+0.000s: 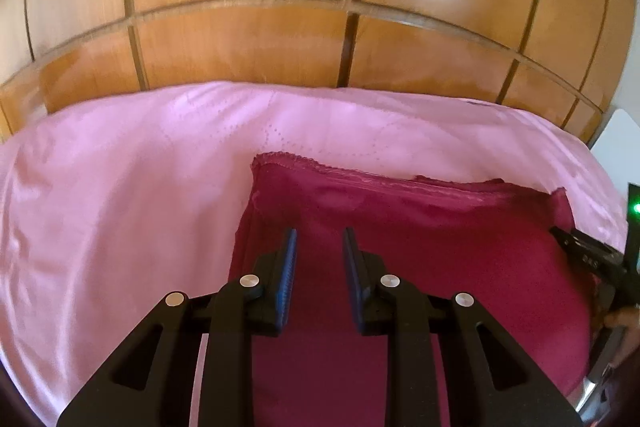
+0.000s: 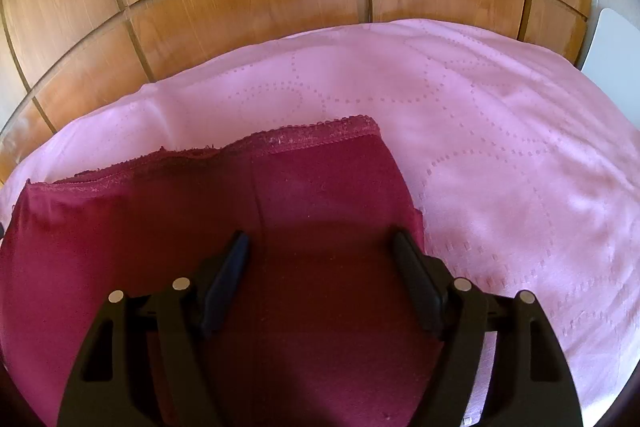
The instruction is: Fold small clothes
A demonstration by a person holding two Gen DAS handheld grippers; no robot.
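Maroon lace-trimmed cloth garment (image 1: 400, 247) lay flat on the pink satin bedspread (image 1: 120, 187), centre-right of the left view. Left black two-finger gripper (image 1: 320, 239) hovered above it, jaws narrowly parted, empty. Right black gripper (image 2: 320, 247), jaws opening, angled downward over the fabric, holding nothing.

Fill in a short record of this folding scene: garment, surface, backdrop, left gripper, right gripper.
garment: dark red garment with lace edge, lying flat
surface: pink bedspread
backdrop: wooden panels
left gripper: jaws narrowly apart over the garment, nothing between them
right gripper: jaws wide, opening, over the garment, nothing gripped
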